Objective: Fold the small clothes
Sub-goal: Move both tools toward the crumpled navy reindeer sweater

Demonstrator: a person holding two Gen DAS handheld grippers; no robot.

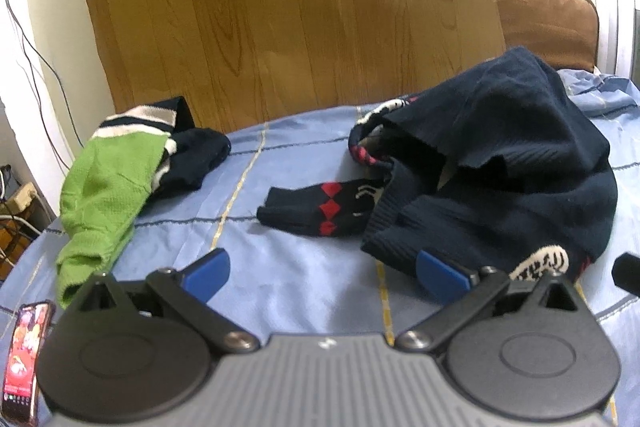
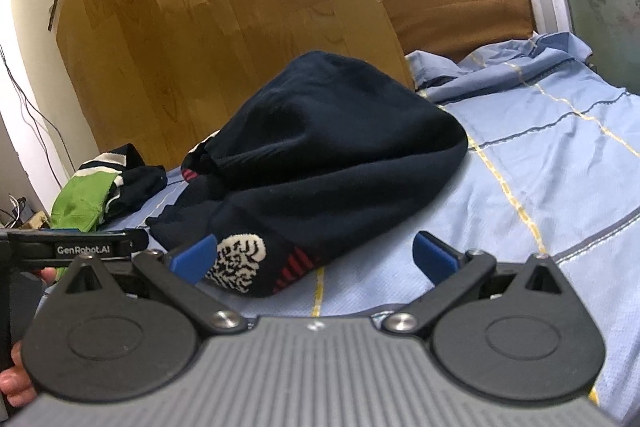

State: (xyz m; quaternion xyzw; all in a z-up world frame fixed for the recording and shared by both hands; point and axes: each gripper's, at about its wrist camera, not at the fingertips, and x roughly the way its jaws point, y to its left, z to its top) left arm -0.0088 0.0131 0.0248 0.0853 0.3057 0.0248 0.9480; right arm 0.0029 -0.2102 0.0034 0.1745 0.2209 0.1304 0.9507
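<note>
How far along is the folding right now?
Nothing looks folded yet. The navy sweater lies crumpled on the bedsheet, and the green garment sits bunched beside it. Left gripper and right gripper are both open, holding nothing. All folding remains.

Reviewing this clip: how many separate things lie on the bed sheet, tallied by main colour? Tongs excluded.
Navy: 3 (big knit garment, diamond-pattern sock, striped piece at the back left)
Green: 1 (green garment)
Other: 1 (phone, screen lit)
Total: 5
More could be hidden under the big knit garment; both tongs hover open, holding nothing.
</note>
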